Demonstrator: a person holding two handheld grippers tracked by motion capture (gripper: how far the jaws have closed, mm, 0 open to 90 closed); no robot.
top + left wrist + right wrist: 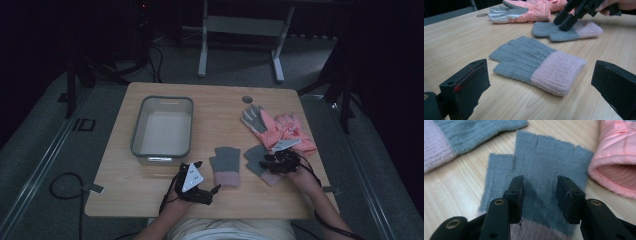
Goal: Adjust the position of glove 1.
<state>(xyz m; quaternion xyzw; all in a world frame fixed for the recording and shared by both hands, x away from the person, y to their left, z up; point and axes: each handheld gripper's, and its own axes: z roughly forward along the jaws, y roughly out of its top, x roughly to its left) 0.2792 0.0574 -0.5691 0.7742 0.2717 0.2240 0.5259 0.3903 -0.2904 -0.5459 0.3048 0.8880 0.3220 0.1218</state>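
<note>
My right tongs (539, 195) sit tips-down on the far knit glove (544, 167), jaws part open with the grey fabric showing between them. Pads look to rest on the knit without pinching it, though the angle is too steep to be sure. That glove lies flat on the table (165, 185), fingers pointing away from the tongs, pink cuff at the jaw roots. In the high view the same tongs (280, 162) cover the glove's (255, 157) cuff end.

Left tongs (200, 187) are wide open, holding nothing, low over the table near its front edge. Straight ahead of them, between the jaws' sight lines but clear of both pads, lies the near knit glove (536, 65), grey fingers to the left, pink cuff to the right. Beyond it the right tongs (566, 21) press on the far glove (564, 31).

Pink ski gloves (280, 127) lie just past the right tongs, one touching the far knit glove's edge. Grey bin (162, 125) stands ahead-left of the left tongs, well apart.
</note>
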